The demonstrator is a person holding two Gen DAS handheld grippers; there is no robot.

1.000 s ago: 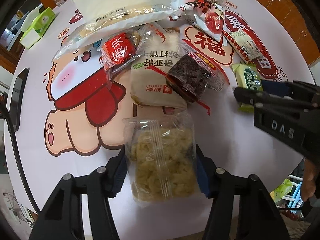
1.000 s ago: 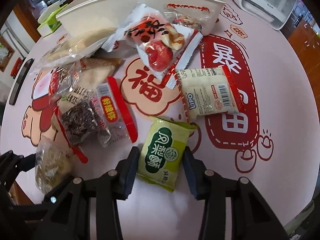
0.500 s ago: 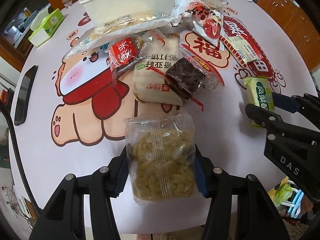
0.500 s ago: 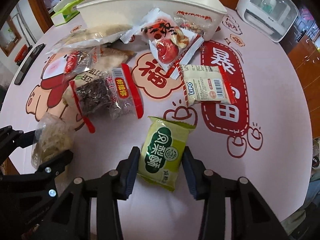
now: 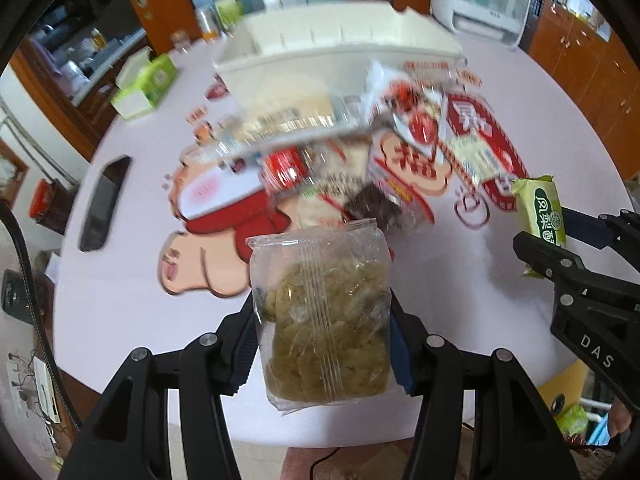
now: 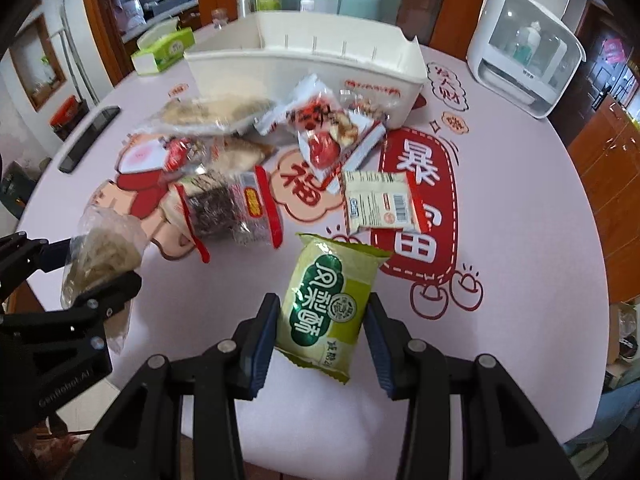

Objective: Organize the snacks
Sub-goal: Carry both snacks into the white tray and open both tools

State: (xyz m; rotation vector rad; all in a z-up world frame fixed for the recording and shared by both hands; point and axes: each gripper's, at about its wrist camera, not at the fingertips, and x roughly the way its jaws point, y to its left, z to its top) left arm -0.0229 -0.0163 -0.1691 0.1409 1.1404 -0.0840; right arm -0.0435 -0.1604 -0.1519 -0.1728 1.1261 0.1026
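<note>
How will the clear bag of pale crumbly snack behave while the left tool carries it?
The clear bag probably flops: its thin film is wrinkled and its top stands unsupported above the left tool. The lumpy contents look brittle, so a hard squeeze may crush them. It seems light for its size.

A: What is smeared in the left wrist view?
B: The snack pile [image 5: 340,148] and white bin [image 5: 320,60] are blurred; print is unreadable.
A: And what is hidden?
B: The green packet [image 5: 540,210] is partly covered by the right tongs [image 5: 560,236]; the tabletop [image 6: 520,240] is cut off below.
</note>
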